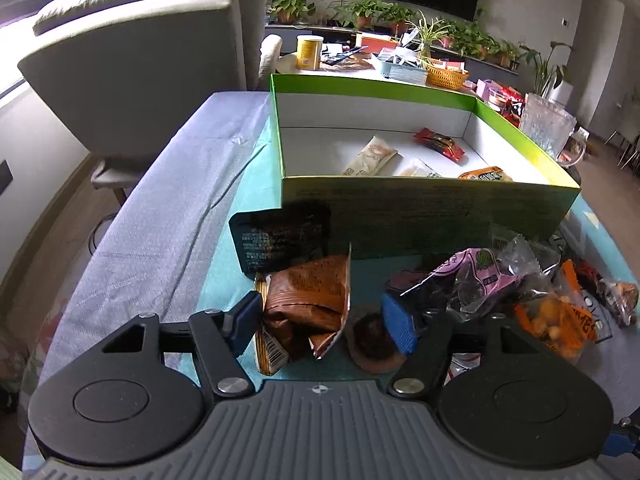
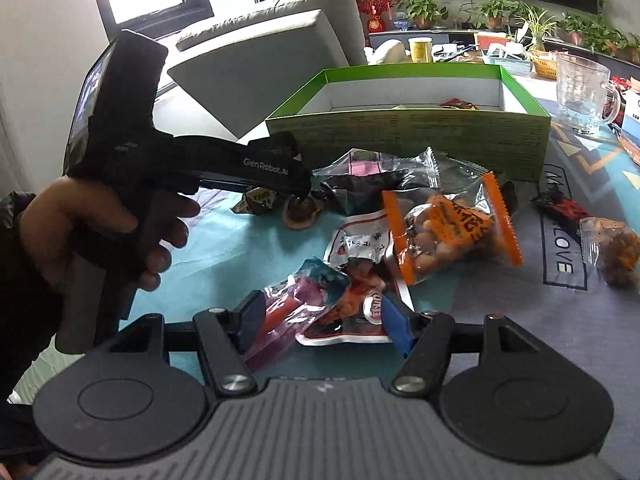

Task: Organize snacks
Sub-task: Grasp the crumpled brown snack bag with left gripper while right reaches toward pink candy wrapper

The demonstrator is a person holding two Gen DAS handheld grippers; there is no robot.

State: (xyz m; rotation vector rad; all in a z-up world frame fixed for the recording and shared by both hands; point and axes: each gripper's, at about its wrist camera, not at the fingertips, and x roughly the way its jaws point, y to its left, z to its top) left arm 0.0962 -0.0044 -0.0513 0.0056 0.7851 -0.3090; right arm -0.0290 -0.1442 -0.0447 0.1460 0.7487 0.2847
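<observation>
Left wrist view. My left gripper (image 1: 324,322) points down at the snack pile on the teal cloth (image 1: 224,248), its jaws spread. A crumpled brown packet (image 1: 308,300) stands between the blue pads (image 1: 400,326), touching the left pad and clear of the right one, so nothing is clamped. A dark round snack (image 1: 374,342) lies just beside the right pad. A black pouch (image 1: 280,238) leans against the green box (image 1: 420,212), which stands open behind the pile; inside lie a beige packet (image 1: 372,156) and a red packet (image 1: 440,142). A pink-and-clear bag (image 1: 480,276) and an orange bag of nuts (image 1: 560,320) lie to the right.

Right wrist view. My right gripper (image 2: 320,328) hovers over a second heap, jaws apart. A purple-and-blue packet (image 2: 304,292) and a red-and-white packet (image 2: 360,316) lie between the pads without being squeezed. Beyond them sits the orange bag of nuts (image 2: 452,232). My left hand (image 2: 92,232) grips the other tool's handle at the left. The green box (image 2: 408,140) stands behind, a glass jug (image 2: 584,92) to its right.
</observation>
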